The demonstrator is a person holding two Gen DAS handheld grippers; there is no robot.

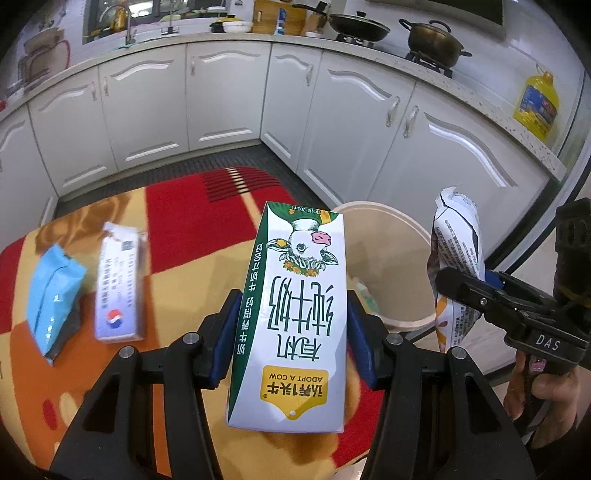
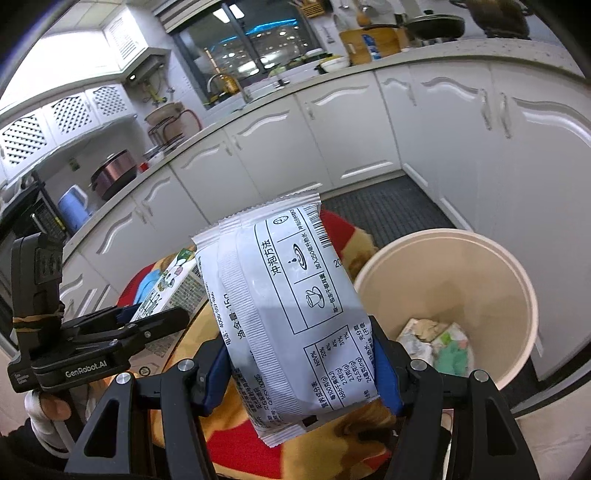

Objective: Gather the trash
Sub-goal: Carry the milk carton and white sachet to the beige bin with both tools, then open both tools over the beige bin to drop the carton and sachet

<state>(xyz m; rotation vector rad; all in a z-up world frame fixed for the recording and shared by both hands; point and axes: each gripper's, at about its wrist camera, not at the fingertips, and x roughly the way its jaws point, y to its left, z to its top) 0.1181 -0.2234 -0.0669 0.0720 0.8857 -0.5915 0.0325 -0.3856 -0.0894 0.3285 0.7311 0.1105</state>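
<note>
My left gripper (image 1: pixel 293 306) is shut on a white and green milk carton (image 1: pixel 295 314) with a cow's face, held above the red and yellow tablecloth (image 1: pixel 192 225). My right gripper (image 2: pixel 299 347) is shut on a white food packet (image 2: pixel 291 306), held left of the beige bin (image 2: pixel 509 280). The bin holds crumpled wrappers (image 2: pixel 436 343). In the left wrist view the bin (image 1: pixel 391 243) stands just beyond the carton, and the right gripper (image 1: pixel 458 284) holds the packet (image 1: pixel 458 251) over its right rim. A blue packet (image 1: pixel 51 288) and a white box (image 1: pixel 118 288) lie on the cloth at the left.
White kitchen cabinets (image 1: pixel 221 96) run behind, above a dark floor mat (image 1: pixel 229 158). Pans (image 1: pixel 358 26) sit on the stove and a yellow oil bottle (image 1: pixel 535 103) on the counter at right. The left gripper and carton show in the right wrist view (image 2: pixel 122 325).
</note>
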